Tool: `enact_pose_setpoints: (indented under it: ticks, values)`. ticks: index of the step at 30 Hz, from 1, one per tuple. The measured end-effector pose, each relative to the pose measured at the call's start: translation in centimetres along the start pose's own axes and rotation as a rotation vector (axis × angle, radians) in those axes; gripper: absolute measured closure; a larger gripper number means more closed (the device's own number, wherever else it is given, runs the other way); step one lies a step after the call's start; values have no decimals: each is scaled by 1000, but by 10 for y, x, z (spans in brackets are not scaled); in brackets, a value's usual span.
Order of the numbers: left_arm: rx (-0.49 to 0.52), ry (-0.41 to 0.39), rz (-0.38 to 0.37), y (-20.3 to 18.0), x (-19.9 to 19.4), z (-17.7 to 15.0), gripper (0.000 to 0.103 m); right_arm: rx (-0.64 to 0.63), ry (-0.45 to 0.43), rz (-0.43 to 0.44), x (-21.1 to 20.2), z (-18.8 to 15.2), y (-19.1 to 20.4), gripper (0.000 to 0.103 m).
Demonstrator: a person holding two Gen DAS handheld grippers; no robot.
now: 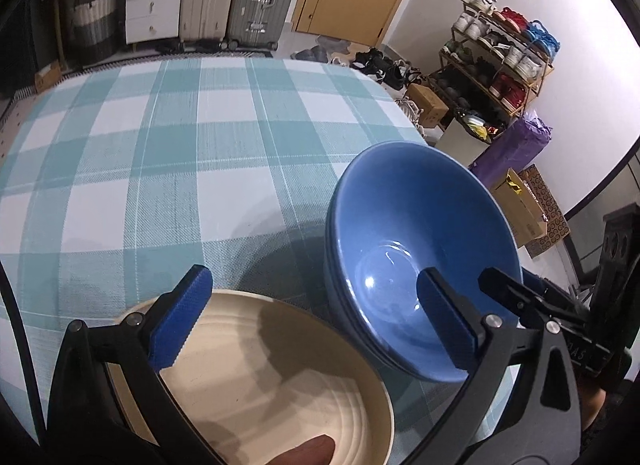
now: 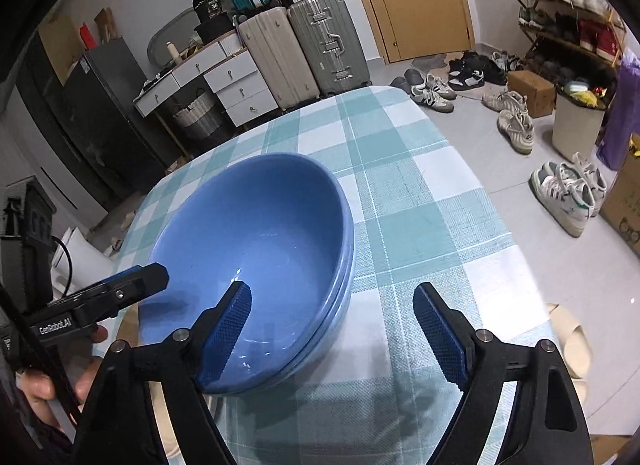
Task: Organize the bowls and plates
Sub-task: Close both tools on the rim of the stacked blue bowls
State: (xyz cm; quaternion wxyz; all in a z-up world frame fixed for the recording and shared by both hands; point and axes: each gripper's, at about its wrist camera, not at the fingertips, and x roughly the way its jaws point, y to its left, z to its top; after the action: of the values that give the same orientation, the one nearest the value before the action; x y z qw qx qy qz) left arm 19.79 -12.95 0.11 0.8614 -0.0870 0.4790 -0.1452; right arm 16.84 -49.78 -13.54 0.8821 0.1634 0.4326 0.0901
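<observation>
- Looking through the left wrist view, I see my left gripper (image 1: 316,321) spread wide with nothing between its blue pads (image 1: 182,321). It hangs over the gap between the cream plate (image 1: 280,381) in the lower middle of the frame and the blue bowls (image 1: 404,241) to the right of centre.
- The cream plate lies flat on the checked tablecloth (image 1: 160,145), just beside the bowls. I judge they were set close together so both stay within reach near the bottom edge of the frame.
- The bowls show doubled rims along their left side, so they appear nested, which saves table space and fits the sorting job.
- The right gripper's black finger (image 1: 516,297) pokes in at the lower right, just over the bowls' near rim.
- Switching to the right wrist view, my right gripper (image 2: 340,329) also stands open, gripping nothing. Its left pad (image 2: 226,337) hangs over the inside of the blue bowls (image 2: 260,233) and its right pad sits outside over the cloth, so the jaws straddle the near right rim. I read that as a line-up for a rim pinch, though the pads are not pressing yet.
- The bowls fill the centre left of this frame, sitting on the tablecloth (image 2: 420,193).
- The left gripper's finger (image 2: 120,289) enters from the left edge, with a hand (image 2: 48,381) behind it.
</observation>
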Motion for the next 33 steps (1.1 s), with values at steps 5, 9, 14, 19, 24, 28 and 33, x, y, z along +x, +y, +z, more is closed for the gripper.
enact_pose_setpoints:
  ticks: [5,9,14,19,24,28,33]
  values:
    - [-18,25,-9,1,15,1,27,8,13,33,9,-1,-1,49]
    - [5,40,1,-3,20,0,52,0,5,50,7,-2,2,59]
    - [52,28,-24,-16,17,-2,75,-28,-8,28,1,-4,8,65]
    - [94,18,-9,-26,13,-4,78,-32,-21,10,-5,-4,9,69]
    - [99,13,-7,-27,9,-6,78,-34,-26,3,-10,-5,10,69]
    - [105,5,-9,-30,1,-9,78,-38,-31,-4,-16,-7,12,69]
    - [118,-18,-15,-35,-13,-10,78,-49,-56,-11,-31,-7,16,69]
